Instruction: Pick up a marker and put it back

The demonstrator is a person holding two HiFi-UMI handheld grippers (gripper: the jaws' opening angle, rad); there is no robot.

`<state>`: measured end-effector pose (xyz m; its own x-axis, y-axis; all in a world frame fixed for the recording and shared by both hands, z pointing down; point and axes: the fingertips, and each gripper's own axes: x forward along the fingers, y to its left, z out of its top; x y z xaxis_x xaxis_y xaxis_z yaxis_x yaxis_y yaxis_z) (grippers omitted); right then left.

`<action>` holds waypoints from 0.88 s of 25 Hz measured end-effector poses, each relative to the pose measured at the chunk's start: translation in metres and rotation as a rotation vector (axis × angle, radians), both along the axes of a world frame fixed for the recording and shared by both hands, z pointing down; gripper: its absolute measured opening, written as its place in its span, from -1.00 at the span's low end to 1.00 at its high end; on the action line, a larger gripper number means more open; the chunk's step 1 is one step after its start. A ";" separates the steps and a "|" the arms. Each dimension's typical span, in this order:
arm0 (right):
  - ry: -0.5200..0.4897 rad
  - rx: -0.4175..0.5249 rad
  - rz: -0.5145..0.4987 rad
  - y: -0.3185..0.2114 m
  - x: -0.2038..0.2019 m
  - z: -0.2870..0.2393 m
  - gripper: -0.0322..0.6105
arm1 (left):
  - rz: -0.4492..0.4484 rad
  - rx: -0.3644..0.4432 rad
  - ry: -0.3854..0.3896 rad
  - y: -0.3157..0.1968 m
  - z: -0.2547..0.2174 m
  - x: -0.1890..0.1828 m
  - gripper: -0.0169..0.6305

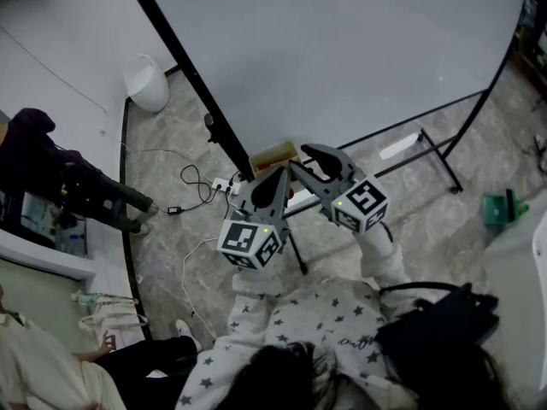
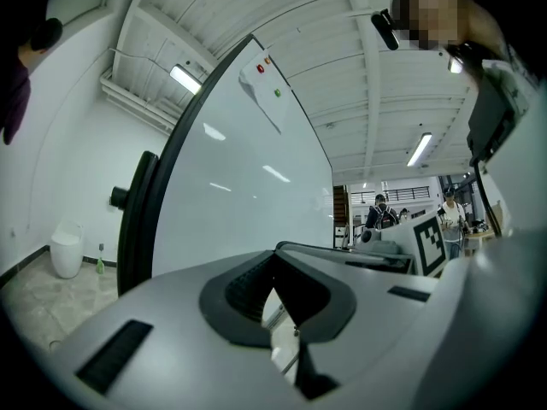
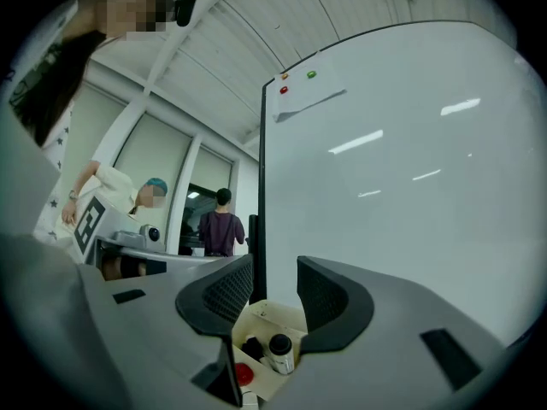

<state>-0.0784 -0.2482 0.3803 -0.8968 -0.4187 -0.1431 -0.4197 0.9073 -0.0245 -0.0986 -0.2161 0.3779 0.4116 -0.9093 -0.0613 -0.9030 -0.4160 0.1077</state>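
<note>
Surfaces noted from where I stand. The whiteboard (image 3: pixel 410 169) is smooth and glossy, and ceiling lights show in it as bright streaks. Its frame (image 1: pixel 184 67) is black, matt, metal by the look. The right gripper (image 3: pixel 275 290) has a grey shell of matt moulded plastic; its pads (image 3: pixel 320 293) are black, finely ribbed and rubbery. The marker (image 3: pixel 279 353) is hard plastic with a slight sheen on its dark cap. The tray (image 3: pixel 275 317) is cream and dull; plastic or card, I cannot tell. The floor (image 1: pixel 171 135) is veined stone-look tile with a soft sheen. The sleeve (image 1: pixel 385 263) is soft white cloth with a star print.

The whiteboard (image 1: pixel 342 49) is white with a black frame (image 1: pixel 184 67). The box (image 3: pixel 265 319) is cream, its marker caps (image 3: pixel 279 345) black and red. The person's top (image 1: pixel 299 314) is white with dark stars.
</note>
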 end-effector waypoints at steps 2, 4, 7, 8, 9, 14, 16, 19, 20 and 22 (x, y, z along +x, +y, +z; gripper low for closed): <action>0.006 -0.003 -0.015 0.006 0.003 -0.008 -0.39 | -0.006 0.022 -0.011 0.005 -0.012 0.001 -0.94; 0.020 -0.015 -0.026 0.013 0.007 -0.013 -0.40 | -0.007 0.034 -0.020 0.010 -0.022 0.003 -0.94; 0.037 -0.019 -0.030 0.023 0.014 -0.023 -0.58 | 0.003 0.036 -0.037 0.018 -0.032 0.010 -0.94; 0.045 -0.005 -0.023 0.026 0.017 -0.027 -0.77 | 0.007 0.035 -0.042 0.020 -0.034 0.013 -0.94; 0.052 0.007 -0.020 0.029 0.019 -0.030 -0.85 | 0.011 0.033 -0.046 0.022 -0.036 0.015 -0.94; 0.022 0.014 -0.057 0.041 0.022 -0.046 -0.88 | 0.030 0.037 -0.047 0.029 -0.039 0.021 -0.94; 0.020 0.013 -0.057 0.043 0.024 -0.047 -0.88 | 0.037 0.035 -0.051 0.030 -0.040 0.024 -0.94; 0.022 0.009 -0.062 0.045 0.026 -0.046 -0.88 | 0.054 0.035 -0.062 0.033 -0.043 0.029 -0.94; 0.020 0.009 -0.063 0.046 0.026 -0.046 -0.88 | 0.058 0.039 -0.065 0.035 -0.045 0.031 -0.94; 0.020 0.004 -0.067 0.047 0.027 -0.047 -0.88 | 0.061 0.047 -0.070 0.037 -0.049 0.032 -0.94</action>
